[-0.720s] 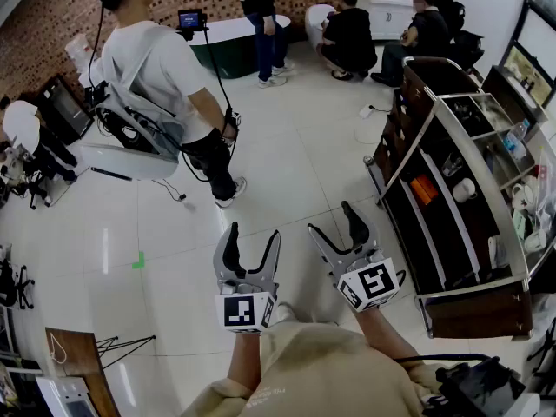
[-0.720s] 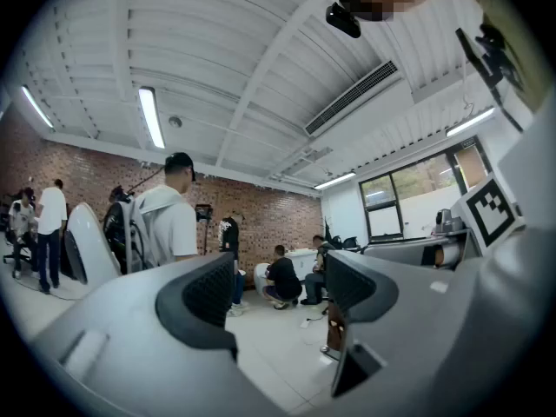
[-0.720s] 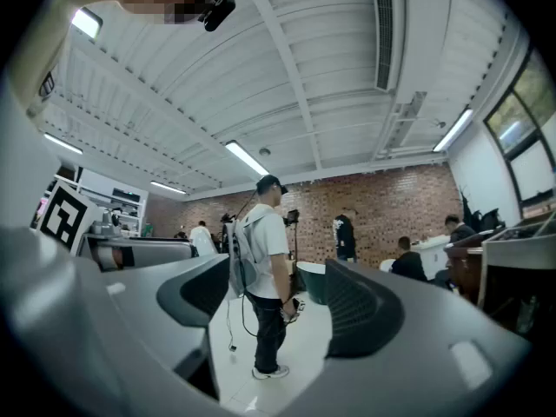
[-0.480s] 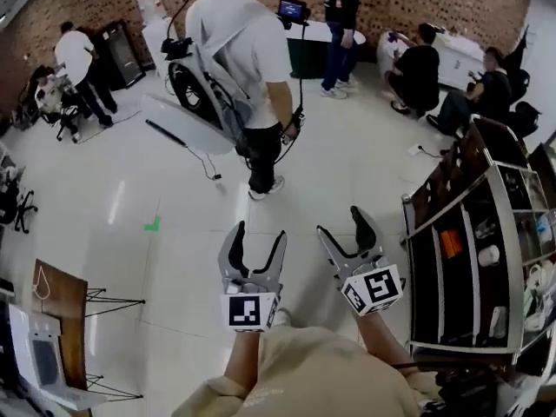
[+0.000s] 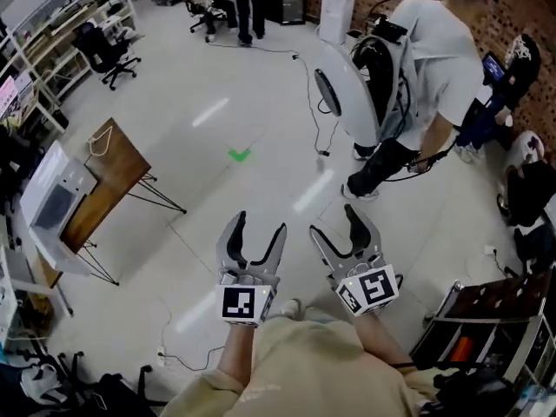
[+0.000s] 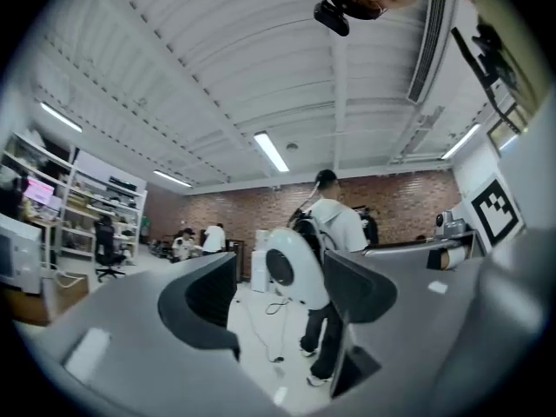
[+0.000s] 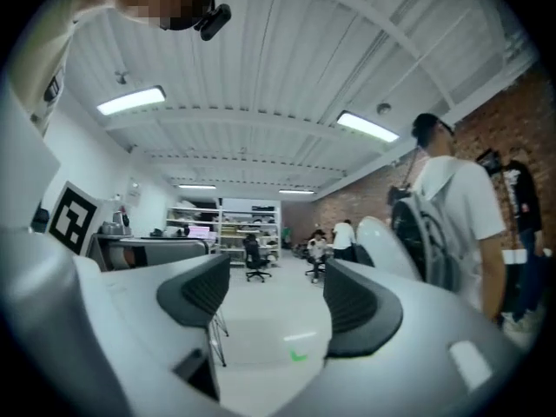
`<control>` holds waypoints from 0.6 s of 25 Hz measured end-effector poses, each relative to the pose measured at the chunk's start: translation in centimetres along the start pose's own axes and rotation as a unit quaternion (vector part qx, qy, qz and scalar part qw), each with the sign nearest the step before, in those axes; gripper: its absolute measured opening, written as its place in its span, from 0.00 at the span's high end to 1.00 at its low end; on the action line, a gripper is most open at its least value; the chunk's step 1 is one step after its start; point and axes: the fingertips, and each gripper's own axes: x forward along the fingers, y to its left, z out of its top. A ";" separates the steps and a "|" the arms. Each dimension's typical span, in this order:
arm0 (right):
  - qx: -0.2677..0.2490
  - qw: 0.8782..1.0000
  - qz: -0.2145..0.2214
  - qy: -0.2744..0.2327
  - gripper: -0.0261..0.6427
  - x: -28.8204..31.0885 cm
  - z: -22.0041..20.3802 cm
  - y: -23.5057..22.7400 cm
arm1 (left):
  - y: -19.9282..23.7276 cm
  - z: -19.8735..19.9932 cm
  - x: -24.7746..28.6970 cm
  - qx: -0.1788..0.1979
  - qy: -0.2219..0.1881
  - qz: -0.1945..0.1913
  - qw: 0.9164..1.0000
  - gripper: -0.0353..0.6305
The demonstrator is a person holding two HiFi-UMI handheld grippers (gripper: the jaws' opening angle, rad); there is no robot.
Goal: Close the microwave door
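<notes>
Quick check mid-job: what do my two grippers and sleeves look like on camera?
The left gripper and right gripper match: grey, curved two-jaw claws lined with black pads. Each carries a white cube printed with a black square marker. The person wears a beige top.

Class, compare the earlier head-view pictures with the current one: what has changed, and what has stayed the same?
The view has swung round: the person in the white shirt passed from upper left to upper right, the shelf unit slid into the bottom right corner, the wooden table rose at the left. Nothing gripped or released. The left gripper and right gripper stay side by side, open and empty.
</notes>
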 end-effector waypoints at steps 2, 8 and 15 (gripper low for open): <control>0.007 0.998 0.057 -0.010 0.47 2.2 0.2 2.8 | 3.4 0.8 -2.4 0.018 -0.001 0.065 0.998 0.47; 0.057 0.976 0.209 -0.006 0.47 4.0 -0.4 10.7 | 5.8 3.3 -12.9 0.059 0.018 0.228 0.972 0.48; 0.095 0.937 0.337 0.014 0.47 2.2 -1.8 20.4 | 4.6 5.1 -24.8 0.090 0.046 0.374 0.922 0.49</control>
